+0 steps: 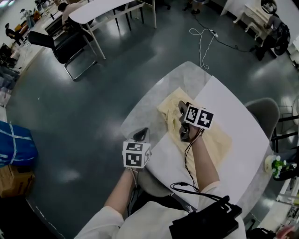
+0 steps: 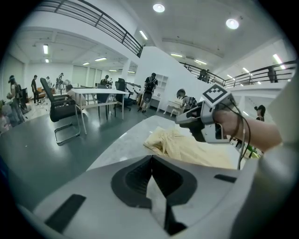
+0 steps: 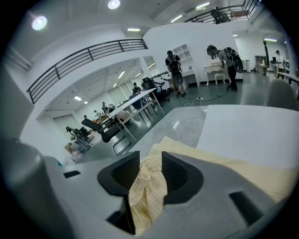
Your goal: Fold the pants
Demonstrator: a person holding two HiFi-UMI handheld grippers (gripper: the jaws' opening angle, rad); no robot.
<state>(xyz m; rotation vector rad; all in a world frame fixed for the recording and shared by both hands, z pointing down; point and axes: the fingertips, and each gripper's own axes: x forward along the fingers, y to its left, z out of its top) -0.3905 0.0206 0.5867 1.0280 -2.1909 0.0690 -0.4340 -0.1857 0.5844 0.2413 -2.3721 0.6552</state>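
Note:
Pale yellow pants (image 1: 219, 140) lie crumpled on the table (image 1: 154, 100), half on a white sheet (image 1: 233, 112). My right gripper (image 1: 182, 108) rests on their left part; in the right gripper view its jaws (image 3: 150, 161) stand apart, open, with a loose fold of the yellow cloth (image 3: 147, 186) between them. My left gripper (image 1: 142, 131) hovers at the table's near left edge, apart from the pants. Its jaws (image 2: 152, 158) meet at the tips, shut, and hold nothing. From there I see the pants (image 2: 187, 147) ahead and the right gripper (image 2: 187, 119) above them.
A grey chair (image 1: 264, 112) stands at the table's right, with a small flower pot (image 1: 275, 165) near it. A black office chair (image 1: 60, 46) and a long white table (image 1: 107, 9) stand far off. A cable (image 1: 203, 39) lies on the floor, a blue bag (image 1: 16, 142) at left.

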